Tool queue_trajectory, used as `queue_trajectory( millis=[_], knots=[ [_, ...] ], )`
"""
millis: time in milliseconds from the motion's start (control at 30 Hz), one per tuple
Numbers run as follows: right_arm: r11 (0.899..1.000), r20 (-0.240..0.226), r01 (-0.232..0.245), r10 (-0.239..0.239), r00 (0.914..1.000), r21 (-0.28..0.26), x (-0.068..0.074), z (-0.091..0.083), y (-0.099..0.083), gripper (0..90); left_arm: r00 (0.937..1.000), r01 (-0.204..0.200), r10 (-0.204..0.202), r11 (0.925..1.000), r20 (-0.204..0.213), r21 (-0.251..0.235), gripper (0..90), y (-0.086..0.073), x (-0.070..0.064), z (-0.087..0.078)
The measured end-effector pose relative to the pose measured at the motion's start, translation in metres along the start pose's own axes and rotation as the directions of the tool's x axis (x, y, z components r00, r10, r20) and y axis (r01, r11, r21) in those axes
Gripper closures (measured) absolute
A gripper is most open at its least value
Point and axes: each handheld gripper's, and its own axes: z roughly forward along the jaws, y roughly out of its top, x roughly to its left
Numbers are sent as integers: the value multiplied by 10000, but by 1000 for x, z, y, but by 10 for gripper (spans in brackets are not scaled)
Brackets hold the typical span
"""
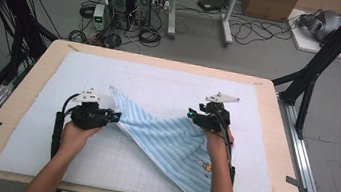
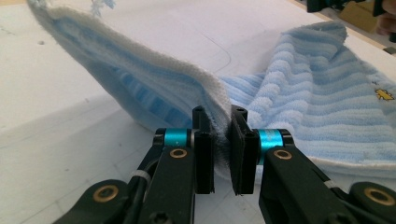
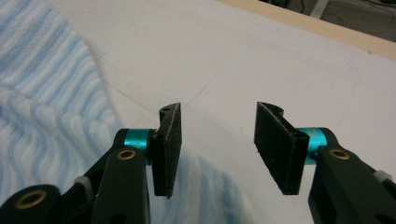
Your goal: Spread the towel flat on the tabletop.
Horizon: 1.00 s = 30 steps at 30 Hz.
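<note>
Both tongs differ: left tongs (image 2: 222,140) pinch towel (image 2: 303,112); right tongs (image 3: 218,140) gape.

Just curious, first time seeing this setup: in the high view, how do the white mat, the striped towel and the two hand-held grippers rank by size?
1. White mat.
2. Striped towel.
3. Left gripper and right gripper: these look alike.

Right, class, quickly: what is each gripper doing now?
Left gripper: shut on the blue striped towel.
Right gripper: open, holding nothing, just above the towel's edge.
</note>
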Motion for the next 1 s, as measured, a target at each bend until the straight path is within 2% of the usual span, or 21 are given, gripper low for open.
queue_trajectory(
  millis=[100, 167, 200, 267, 300, 400, 467, 533, 600, 633, 667, 700, 767, 800, 833, 933, 967, 1000],
  knots=[
    [9969, -91, 547, -543, 9985, 557, 7, 22, 11, 568, 10000, 72, -72, 9999, -21, 83, 816, -5, 3, -3],
    [9899, -276, 965, -941, 9952, 1037, 13, 38, 16, 601, 9999, 153, -152, 9999, -80, 63, 816, -8, 6, -4],
    [9861, -480, 1055, -1000, 9938, 1280, 17, 46, 17, 602, 9998, 190, -189, 9998, -80, 91, 816, -9, 7, -5],
    [9819, -1317, 1020, -813, 9880, 1594, 23, 62, 19, 600, 9997, 251, -251, 9996, -63, 96, 815, -10, 9, -5],
    [9828, -1828, 1040, -753, 9803, 1525, 26, 69, 19, 593, 9997, 248, -248, 9997, -91, 71, 815, -10, 9, -5],
    [9790, -2786, 1101, -590, 9586, 1715, 40, 87, 20, 548, 9997, 238, -238, 9997, -89, 48, 815, -10, 9, -6],
    [9764, -3161, 1190, -571, 9470, 1802, 48, 95, 21, 528, 9998, 213, -213, 9997, -68, 79, 815, -10, 9, -6],
    [9741, -3703, 1292, -524, 9274, 1856, 59, 104, 22, 506, 9998, 195, -194, 9998, -69, 98, 815, -11, 9, -6],
    [9710, -4034, 1576, -734, 9121, 1795, 69, 109, 23, 504, 9998, 194, -194, 9998, -81, 72, 815, -11, 9, -6],
    [9657, -4058, 1764, -861, 9099, 1906, 74, 112, 22, 510, 9998, 185, -185, 9998, -77, 86, 814, -10, 10, -6],
    [9544, -3949, 2107, -1138, 9117, 2115, 79, 114, 21, 525, 9998, 185, -184, 9998, -82, 83, 814, -11, 10, -6],
    [9476, -3750, 2380, -1456, 9155, 2132, 83, 115, 21, 542, 9998, 185, -184, 9998, -84, 96, 815, -11, 9, -6],
    [9469, -3564, 2326, -1432, 9233, 2221, 84, 114, 22, 612, 9998, 184, -183, 9998, -80, 99, 814, -11, 9, -5],
    [9444, -3630, 2314, -1360, 9218, 2336, 84, 113, 22, 751, 9998, 169, -168, 9998, -76, 129, 814, -11, 9, -5],
    [9432, -3757, 2425, -1449, 9154, 2271, 85, 112, 22, 814, 9999, 147, -147, 9998, -78, 99, 815, -11, 9, -5],
    [9308, -3390, 2889, -2035, 9185, 2240, 90, 107, 24, 851, 9998, 140, -140, 9999, -108, -1, 815, -10, 11, -3],
    [9310, -3215, 2939, -2163, 9219, 2165, 90, 105, 25, 853, 9998, 142, -141, 9999, -162, 8, 815, -9, 12, -1],
    [9373, -2990, 2823, -2149, 9297, 2043, 87, 101, 27, 854, 9998, 95, -95, 10000, -189, 2, 815, -8, 13, 0]
  ],
)
